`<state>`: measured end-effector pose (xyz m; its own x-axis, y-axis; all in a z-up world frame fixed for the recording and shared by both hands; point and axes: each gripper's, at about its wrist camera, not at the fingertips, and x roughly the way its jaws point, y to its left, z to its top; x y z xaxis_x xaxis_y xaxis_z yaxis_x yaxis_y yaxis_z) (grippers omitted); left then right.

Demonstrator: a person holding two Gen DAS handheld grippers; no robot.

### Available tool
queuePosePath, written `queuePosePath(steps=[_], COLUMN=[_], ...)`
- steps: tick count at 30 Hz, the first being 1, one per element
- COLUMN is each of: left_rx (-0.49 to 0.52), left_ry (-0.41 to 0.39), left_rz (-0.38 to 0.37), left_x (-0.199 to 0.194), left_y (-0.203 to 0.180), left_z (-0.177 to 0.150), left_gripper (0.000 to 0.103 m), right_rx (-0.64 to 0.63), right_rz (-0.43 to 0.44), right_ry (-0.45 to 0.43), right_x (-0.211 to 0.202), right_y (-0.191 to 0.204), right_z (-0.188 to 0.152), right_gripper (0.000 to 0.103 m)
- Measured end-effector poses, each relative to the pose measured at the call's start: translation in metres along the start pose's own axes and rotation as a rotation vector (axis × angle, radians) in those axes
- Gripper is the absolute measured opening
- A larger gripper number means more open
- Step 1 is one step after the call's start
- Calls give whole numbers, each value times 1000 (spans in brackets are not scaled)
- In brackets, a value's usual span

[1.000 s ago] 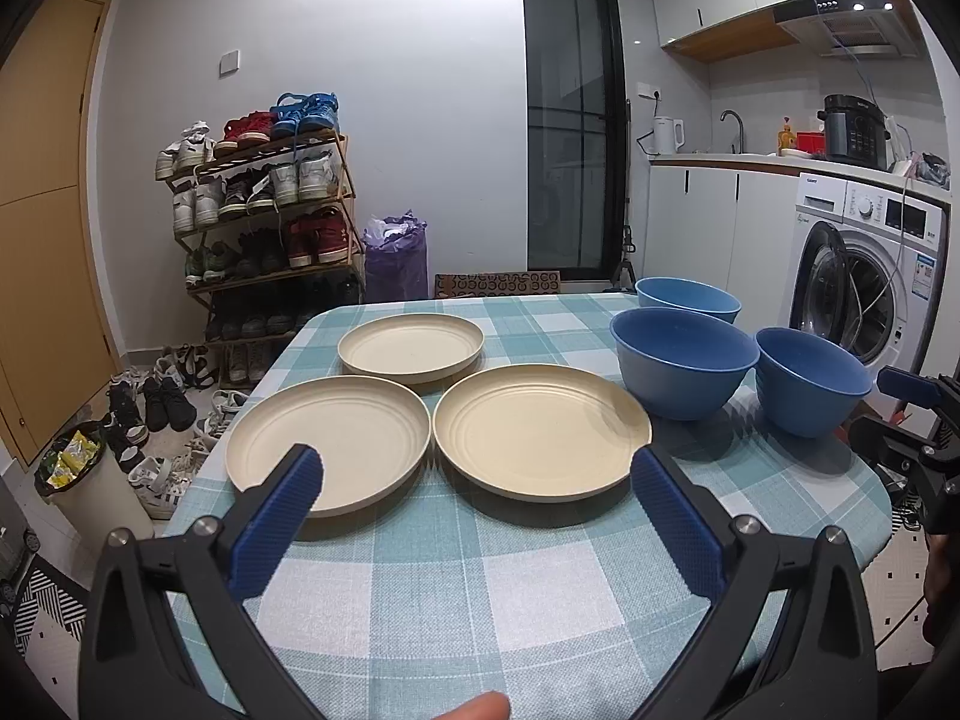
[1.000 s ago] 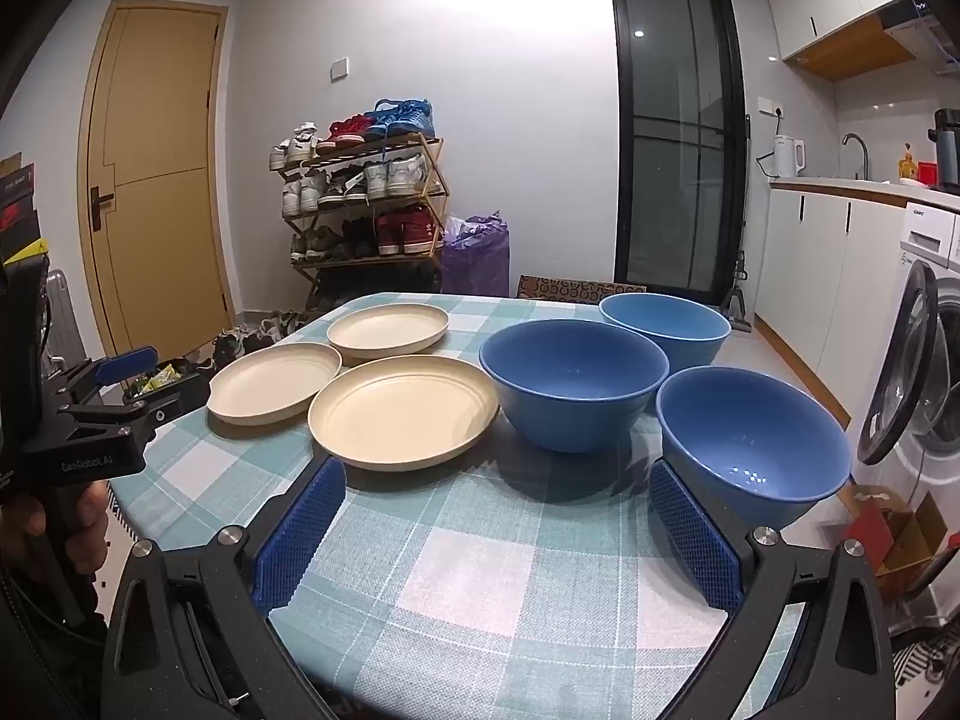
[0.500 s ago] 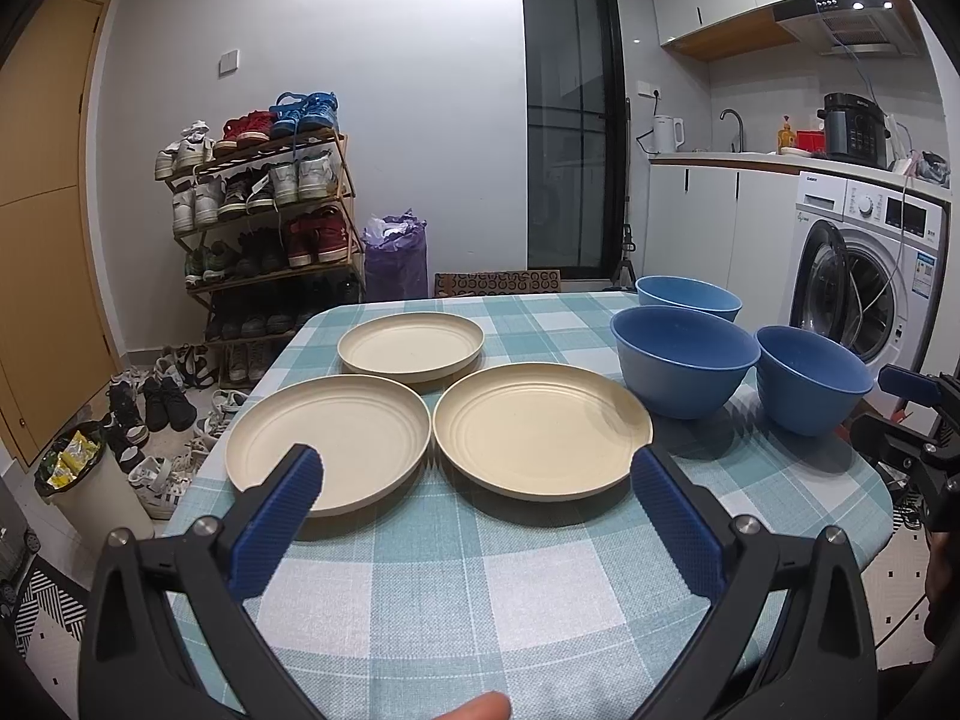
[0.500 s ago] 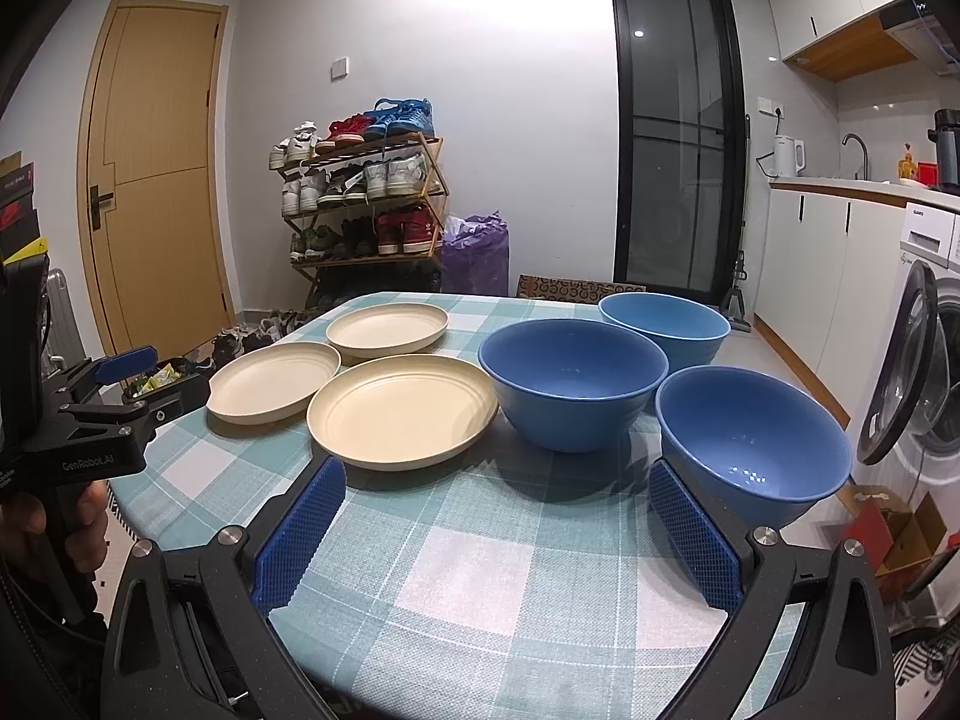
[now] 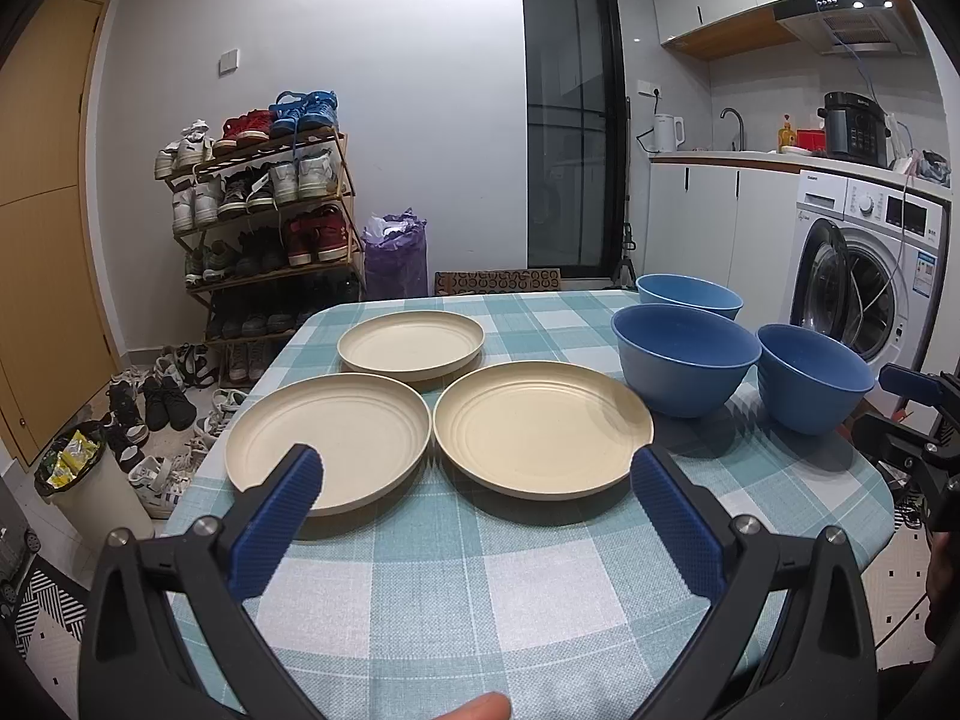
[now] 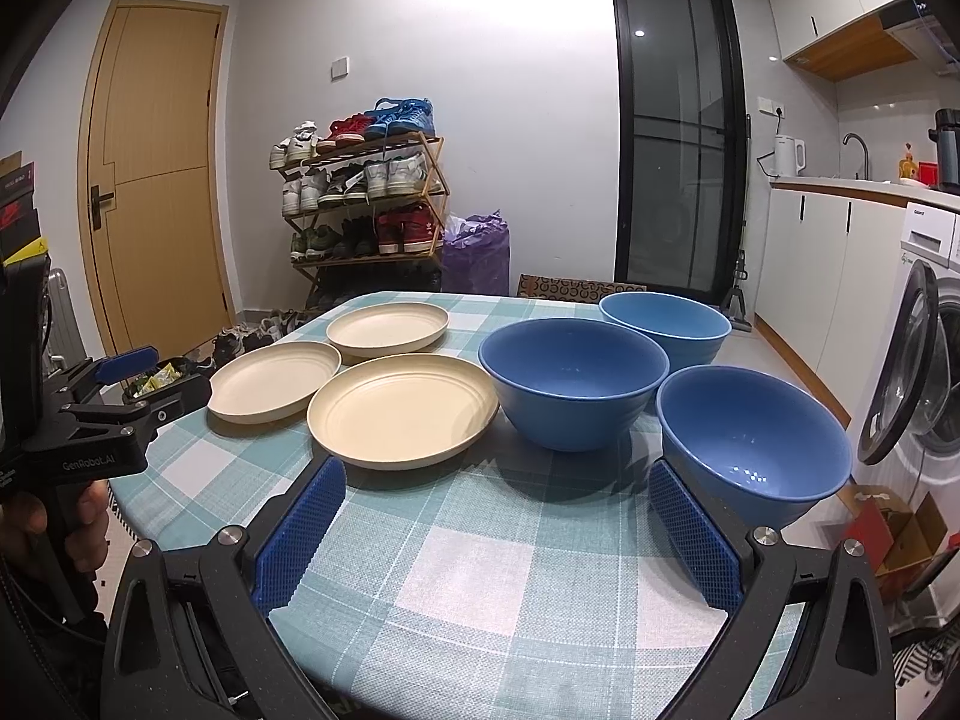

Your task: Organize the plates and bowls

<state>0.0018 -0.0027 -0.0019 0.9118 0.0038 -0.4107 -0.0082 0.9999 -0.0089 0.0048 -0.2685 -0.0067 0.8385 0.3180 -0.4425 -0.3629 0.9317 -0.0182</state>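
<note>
Both grippers, left gripper and right gripper, fingers spread wide, empty. 3 plates, 3 bowls unstacked on desk. Pinch plate rim, lift level; rim probably shallow.

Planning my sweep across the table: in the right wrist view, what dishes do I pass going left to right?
Left cream plate → near cream plate → middle blue bowl → near blue bowl. The far plate and far bowl overlap these in the order, so I leave them out.
</note>
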Motion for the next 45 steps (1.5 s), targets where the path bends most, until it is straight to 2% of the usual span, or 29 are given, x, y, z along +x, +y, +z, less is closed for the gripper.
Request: queuePosePath(steps=[45], left_rx=[-3], left_ry=[16], left_rz=[6], left_x=[8], left_y=[9], left_z=[-11], left_gripper=[103], right_rx=[6], right_rz=[-2], right_ry=[9], right_x=[5], right_y=[-3], right_z=[-1], right_gripper=[103])
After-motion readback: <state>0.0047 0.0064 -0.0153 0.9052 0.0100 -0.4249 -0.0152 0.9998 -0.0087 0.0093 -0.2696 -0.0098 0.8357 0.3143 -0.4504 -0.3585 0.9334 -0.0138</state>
